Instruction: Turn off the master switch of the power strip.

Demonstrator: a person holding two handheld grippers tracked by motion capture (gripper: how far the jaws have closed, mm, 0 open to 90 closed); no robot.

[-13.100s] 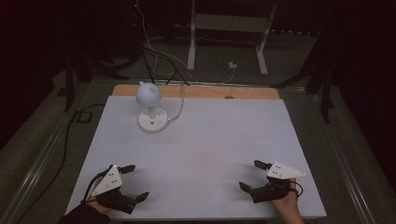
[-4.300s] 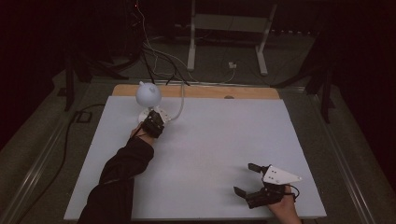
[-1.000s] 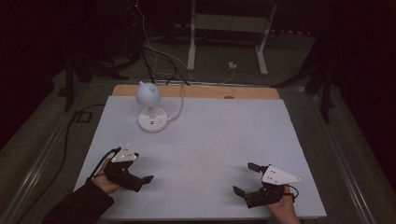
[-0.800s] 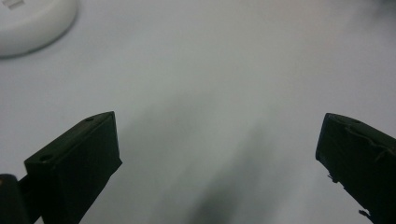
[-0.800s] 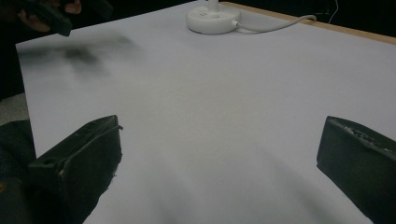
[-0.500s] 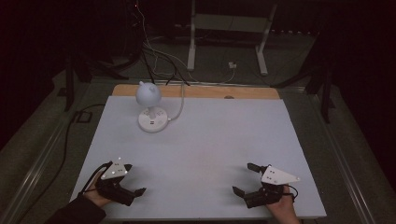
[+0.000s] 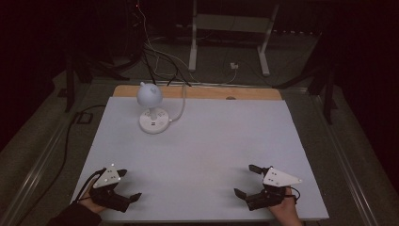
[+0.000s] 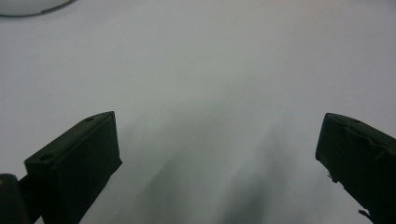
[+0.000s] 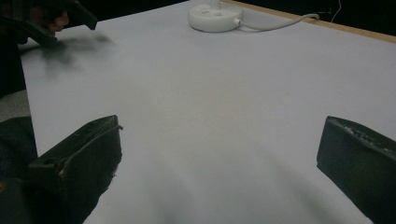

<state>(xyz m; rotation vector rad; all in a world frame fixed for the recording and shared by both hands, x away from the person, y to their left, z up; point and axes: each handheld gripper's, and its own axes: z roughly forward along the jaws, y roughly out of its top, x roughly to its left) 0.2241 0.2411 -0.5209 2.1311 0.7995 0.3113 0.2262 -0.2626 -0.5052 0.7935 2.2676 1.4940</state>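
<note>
Presently, left to right, I log the following. Item one: left gripper (image 7: 121, 184), held low over the near-left corner of the white tabletop (image 7: 211, 141), fingers spread wide with nothing between them; its own view shows bare surface between the two black fingers (image 8: 74, 161) and a sliver of white base at the top-left edge. Item two: desk lamp (image 7: 151, 107), white, round head above a disc base with a row of small markings on top, standing upright at the far-left part of the tabletop, its cord (image 7: 181, 101) running off the back edge; well apart from both grippers. Item three: right gripper (image 7: 248, 181), resting at the near-right corner, fingers likewise open and empty; its view looks across the sheet to the lamp base (image 9: 215, 16) and the left gripper (image 9: 56, 21) in the far corner. Step in hand, by my reading: both tools parked at the near edge, no contact with the lamp. Next move, I judge, calls for a long forward reach by the left gripper toward the lamp base, fingers kept apart until they meet it.
</note>
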